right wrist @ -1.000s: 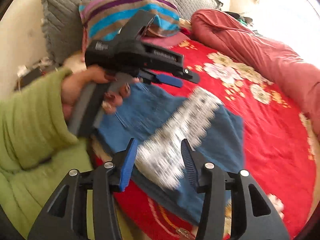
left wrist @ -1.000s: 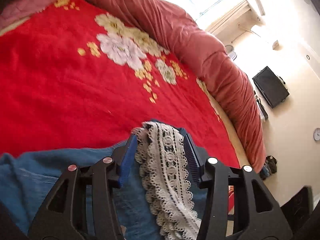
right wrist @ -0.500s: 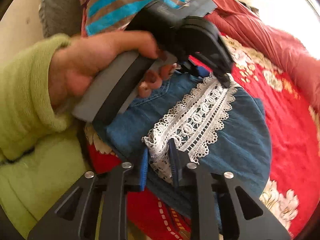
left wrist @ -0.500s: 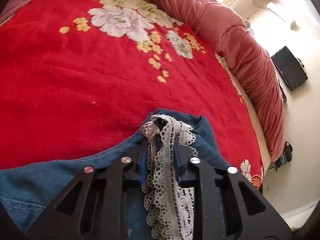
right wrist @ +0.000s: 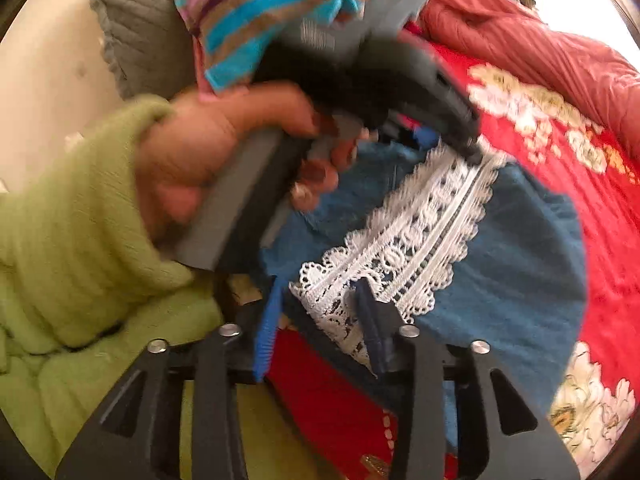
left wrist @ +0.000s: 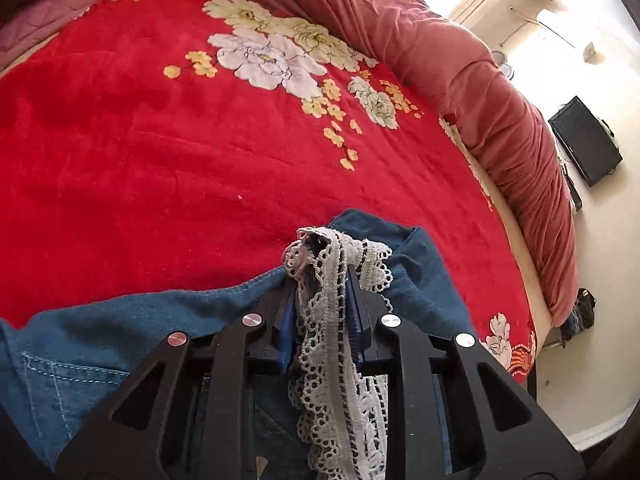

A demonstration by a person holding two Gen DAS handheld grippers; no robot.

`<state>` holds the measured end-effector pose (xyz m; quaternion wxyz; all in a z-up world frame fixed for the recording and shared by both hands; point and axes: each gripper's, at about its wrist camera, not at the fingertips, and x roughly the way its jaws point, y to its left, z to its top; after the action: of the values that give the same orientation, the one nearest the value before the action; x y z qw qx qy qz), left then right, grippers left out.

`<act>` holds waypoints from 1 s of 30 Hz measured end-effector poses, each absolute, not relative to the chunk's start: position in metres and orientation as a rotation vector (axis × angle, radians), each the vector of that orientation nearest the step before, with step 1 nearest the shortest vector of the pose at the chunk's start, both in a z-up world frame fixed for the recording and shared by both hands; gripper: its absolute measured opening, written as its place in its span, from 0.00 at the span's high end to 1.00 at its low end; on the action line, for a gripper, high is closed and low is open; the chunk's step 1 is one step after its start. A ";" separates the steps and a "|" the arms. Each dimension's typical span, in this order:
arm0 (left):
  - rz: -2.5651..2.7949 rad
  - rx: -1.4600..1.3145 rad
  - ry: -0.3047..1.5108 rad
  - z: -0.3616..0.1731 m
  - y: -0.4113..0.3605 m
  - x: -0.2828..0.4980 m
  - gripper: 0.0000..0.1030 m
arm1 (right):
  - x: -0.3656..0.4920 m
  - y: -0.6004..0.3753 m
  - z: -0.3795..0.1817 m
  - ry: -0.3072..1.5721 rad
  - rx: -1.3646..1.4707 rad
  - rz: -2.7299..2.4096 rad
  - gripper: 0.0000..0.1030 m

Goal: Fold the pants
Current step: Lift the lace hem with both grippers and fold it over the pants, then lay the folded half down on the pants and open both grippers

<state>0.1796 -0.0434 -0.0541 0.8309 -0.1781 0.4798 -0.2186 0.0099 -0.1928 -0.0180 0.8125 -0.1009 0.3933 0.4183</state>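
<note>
Blue denim pants (left wrist: 120,320) with a white lace trim (left wrist: 332,360) lie on a bed under a red floral blanket (left wrist: 160,140), at the near edge of that blanket in both wrist views.

Left gripper (left wrist: 320,292): its fingers (left wrist: 285,320) stand nearly together and are clamped on a bunched ridge of the lace trim, which rises above the tips and runs back between them. The jaws are opening slightly, with the lace still pressed between the pads. Denim spreads to either side of this gripper, and a stitched pocket (left wrist: 64,376) shows at lower left.

Right gripper (right wrist: 320,304): its fingers (right wrist: 266,332) stand apart and the jaws are opening. The near end of the lace trim (right wrist: 400,240) lies between them; the right finger touches the lace, the left finger stands clear of it.

In the right wrist view a hand (right wrist: 208,160) in a green sleeve (right wrist: 68,220) grips the left gripper's grey handle above the pants; this part is motion-blurred.

Surroundings: a rolled pinkish-red quilt (left wrist: 460,60) along the far side of the bed, a striped pillow (right wrist: 272,20) and a grey cushion (right wrist: 140,28) at its head, a dark screen (left wrist: 584,140) on the wall
</note>
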 end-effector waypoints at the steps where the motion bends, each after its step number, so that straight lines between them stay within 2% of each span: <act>1: -0.460 -0.370 1.013 -0.053 -0.044 0.178 0.86 | 0.013 -0.203 -0.009 0.810 -0.200 0.872 0.62; 4: -0.451 -0.345 0.998 -0.049 -0.046 0.174 0.87 | 0.035 -0.229 0.003 0.781 -0.168 0.757 0.55; 12: -0.470 -0.331 0.964 -0.043 -0.040 0.166 0.88 | 0.132 -0.306 0.009 0.827 0.006 0.423 0.54; 16: -0.514 -0.388 0.975 -0.043 -0.032 0.165 0.89 | 0.175 -0.320 -0.007 0.906 0.083 0.398 0.54; 21: -0.535 -0.302 0.937 -0.042 -0.033 0.161 0.88 | 0.203 -0.303 -0.030 0.990 0.107 0.422 0.54; 25: -0.578 -0.421 0.999 -0.055 -0.026 0.176 0.89 | 0.215 -0.288 -0.059 1.076 0.124 0.435 0.55; 26: -0.587 -0.419 0.993 -0.052 -0.027 0.175 0.89 | 0.214 -0.285 -0.065 1.095 0.138 0.445 0.75; 27: -0.589 -0.403 0.988 -0.050 -0.029 0.175 0.89 | 0.210 -0.283 -0.065 1.076 0.134 0.431 0.86; 30: -0.550 -0.310 0.991 -0.045 -0.039 0.178 0.88 | 0.205 -0.288 -0.058 1.019 0.157 0.364 0.88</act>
<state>0.1784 -0.0388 -0.0453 0.8323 -0.1462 0.4675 -0.2595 0.2045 -0.2877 -0.0577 0.8543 0.0748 0.4845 0.1729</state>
